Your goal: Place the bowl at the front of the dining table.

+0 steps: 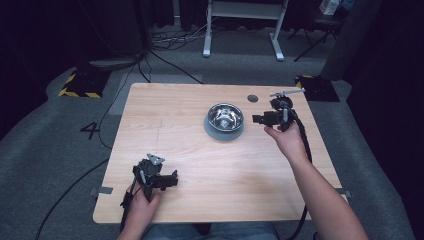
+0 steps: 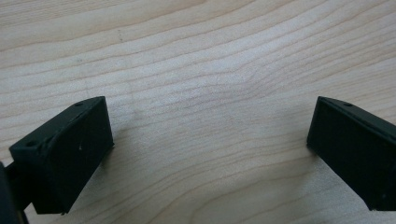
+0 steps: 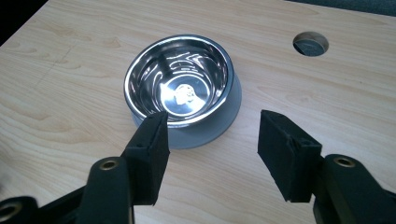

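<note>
While both sit apart-jawed, left gripper (image 1: 172,179) low on table (image 1: 200,165), right gripper (image 1: 256,119) beside bowl (image 1: 225,118).

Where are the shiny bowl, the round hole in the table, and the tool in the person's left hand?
steel bowl (image 3: 180,84), right gripper view, its shiny inside.
round hole (image 3: 310,44), right gripper view, its middle.
left gripper (image 1: 174,179), high view, between its jaw tips.

The left gripper (image 1: 172,179) is showing black blocky jaws and a grey three-cornered plate. The right gripper (image 3: 212,156) is trailing a black cable. Both forearms are bare.
</note>
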### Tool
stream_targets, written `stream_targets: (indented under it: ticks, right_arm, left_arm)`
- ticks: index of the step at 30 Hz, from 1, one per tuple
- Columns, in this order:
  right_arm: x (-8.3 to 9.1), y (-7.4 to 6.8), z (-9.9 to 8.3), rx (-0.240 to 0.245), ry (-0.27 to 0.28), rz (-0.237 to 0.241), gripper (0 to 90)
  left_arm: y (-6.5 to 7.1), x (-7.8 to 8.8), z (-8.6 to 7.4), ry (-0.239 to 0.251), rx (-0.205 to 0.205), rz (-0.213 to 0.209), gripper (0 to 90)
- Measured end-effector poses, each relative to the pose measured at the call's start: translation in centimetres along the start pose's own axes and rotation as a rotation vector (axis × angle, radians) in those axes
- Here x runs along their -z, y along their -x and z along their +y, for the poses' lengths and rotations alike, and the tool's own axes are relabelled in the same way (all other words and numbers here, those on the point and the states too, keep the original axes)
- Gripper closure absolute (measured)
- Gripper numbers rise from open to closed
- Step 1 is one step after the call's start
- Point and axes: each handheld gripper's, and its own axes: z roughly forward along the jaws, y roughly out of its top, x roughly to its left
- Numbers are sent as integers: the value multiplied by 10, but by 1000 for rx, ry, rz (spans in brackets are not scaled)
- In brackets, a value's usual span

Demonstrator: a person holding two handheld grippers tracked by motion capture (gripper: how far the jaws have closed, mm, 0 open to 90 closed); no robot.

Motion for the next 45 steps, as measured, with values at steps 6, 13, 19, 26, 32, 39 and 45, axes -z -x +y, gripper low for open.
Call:
stream_targets:
  ticks: [6,13,19,26,32,39,45]
  right_arm:
    - [13,7,-15,4,4,-11,413]
    - [27,16,-35,-15,2,1,408]
    - [39,22,-50,-15,-9,12,386]
    - [48,27,-70,-7,-20,-2,361]
    - [52,32,-91,-11,-25,-13,335]
    - [53,41,-117,-4,-19,9,321]
    - [49,49,-144,-4,3,31,302]
  left_arm:
    - [0,0,0,0,0,0,3]
    - [0,0,0,-1,0,0,4]
    - [0,0,0,-1,0,0,3]
    - [0,0,0,-1,0,2,3]
    - [0,-1,1,-1,-2,-1,0]
    - [-1,-1,2,-2,-9,-6,0]
    - [-1,-1,2,-2,-10,-6,0]
